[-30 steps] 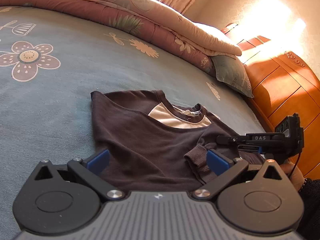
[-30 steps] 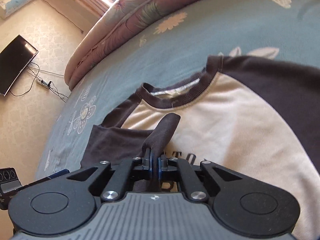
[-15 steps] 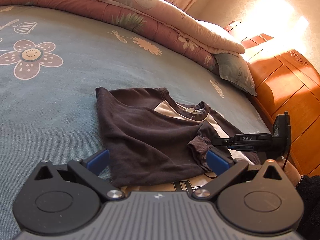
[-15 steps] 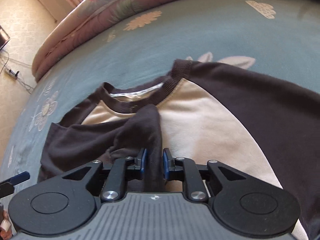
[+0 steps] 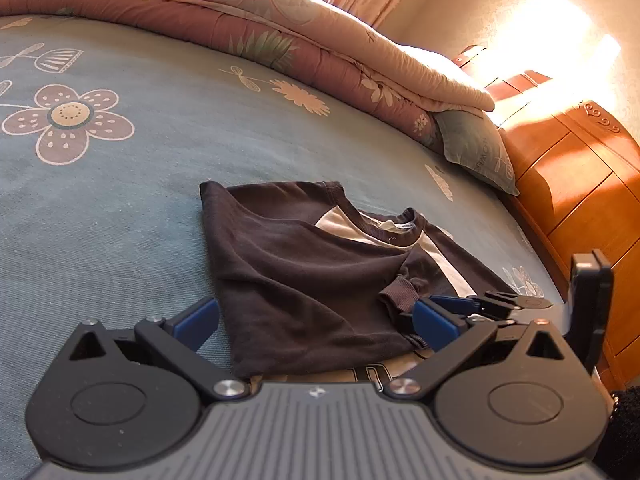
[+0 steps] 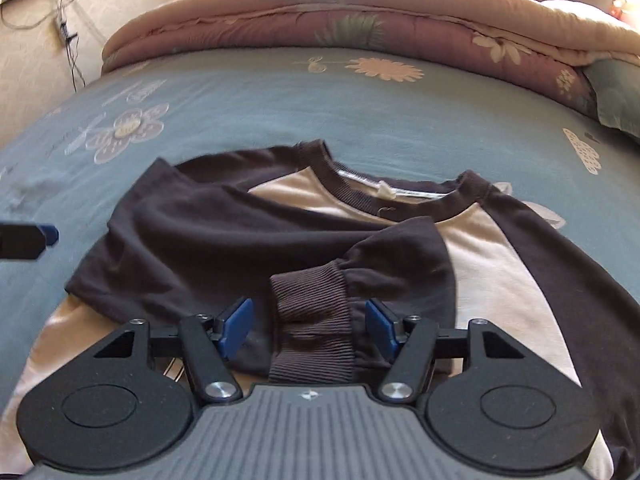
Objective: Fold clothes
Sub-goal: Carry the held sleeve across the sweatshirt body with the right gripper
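Observation:
A dark brown and cream sweatshirt [image 5: 304,264] [image 6: 492,256] lies on the bed, its left sleeve folded across the chest. The ribbed cuff [image 6: 312,320] [image 5: 398,294] of that sleeve lies loose between the blue pads of my right gripper [image 6: 310,328], which is open. My left gripper [image 5: 316,320] is open too, low over the folded sleeve's near edge, holding nothing. In the left wrist view the right gripper [image 5: 472,306] shows at the lower right, beside the cuff. The left gripper's tip [image 6: 28,240] pokes in at the left edge of the right wrist view.
The bed has a blue flowered sheet [image 5: 120,184] [image 6: 280,104]. A rolled pink quilt [image 5: 260,24] [image 6: 360,12] and a pillow [image 5: 476,148] lie along its far side. A wooden headboard and nightstand [image 5: 580,184] stand at the right. A wall cable [image 6: 66,36] hangs at the left.
My right gripper was shut on the sleeve cuff, carried it across the chest, then opened and let it drop onto the shirt. The left gripper stayed open and drew back slightly.

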Demonstrator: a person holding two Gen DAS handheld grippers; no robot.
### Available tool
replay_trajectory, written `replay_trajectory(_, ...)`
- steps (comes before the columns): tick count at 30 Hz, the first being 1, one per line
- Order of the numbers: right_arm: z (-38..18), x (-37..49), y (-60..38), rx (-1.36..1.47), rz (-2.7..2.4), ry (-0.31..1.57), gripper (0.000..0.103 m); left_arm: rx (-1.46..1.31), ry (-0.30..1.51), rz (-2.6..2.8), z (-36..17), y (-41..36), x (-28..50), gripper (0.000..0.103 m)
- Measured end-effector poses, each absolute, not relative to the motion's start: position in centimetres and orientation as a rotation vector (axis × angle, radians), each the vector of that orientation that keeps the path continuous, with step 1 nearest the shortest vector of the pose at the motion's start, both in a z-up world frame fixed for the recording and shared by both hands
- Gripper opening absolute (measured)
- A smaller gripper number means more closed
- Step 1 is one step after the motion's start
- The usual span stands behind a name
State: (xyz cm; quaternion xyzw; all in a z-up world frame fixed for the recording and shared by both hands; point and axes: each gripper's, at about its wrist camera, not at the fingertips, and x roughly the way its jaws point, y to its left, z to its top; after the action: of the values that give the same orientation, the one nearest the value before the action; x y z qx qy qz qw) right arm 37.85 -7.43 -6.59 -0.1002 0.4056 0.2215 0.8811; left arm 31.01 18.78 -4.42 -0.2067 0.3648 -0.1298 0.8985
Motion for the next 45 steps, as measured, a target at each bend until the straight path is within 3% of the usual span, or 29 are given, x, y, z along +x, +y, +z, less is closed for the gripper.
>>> replay_trajectory(3,-7.1,37.4,-6.6,-0.346,0.37,0.804,0.086,-0.428,0.753,-0.273,-4.4,18.9,31.0,0.102)
replay_trajectory(8,-7.2,37.0,-6.7,-0.498,0.208,0.757,0.089,-0.432,0.757,-0.264,-4.4,19.1,31.0,0.102)
replay_trajectory(19,-4.5,39.1,-20.2,-0.183,-0.142,0.786,0.089,-0.419,0.761,-0.274,-4.4,18.7,31.0,0.102)
replay_trajectory(26,-3.9,38.5,-22.0,0.003,-0.021,0.783,0.089,-0.415,0.768,-0.27,-4.6,18.6,31.2,0.102)
replay_trajectory(32,-6.7,39.2,-23.8,0.279,0.068,0.859,0.073,-0.416,0.772,-0.269,-4.7,18.7,31.2,0.102)
replay_trajectory(41,-10.1,39.9,-27.0,0.762,0.19,0.807,0.071,-0.409,0.791,-0.262,-5.3,18.5,31.5,0.102)
replay_trajectory(43,-11.3,40.1,-28.1,0.874,0.207,0.761,0.069,-0.407,0.795,-0.265,-5.4,18.3,31.6,0.102)
replay_trajectory(45,-12.2,40.3,-28.8,0.956,0.219,0.716,0.06,-0.404,0.801,-0.267,-5.6,18.2,31.7,0.102)
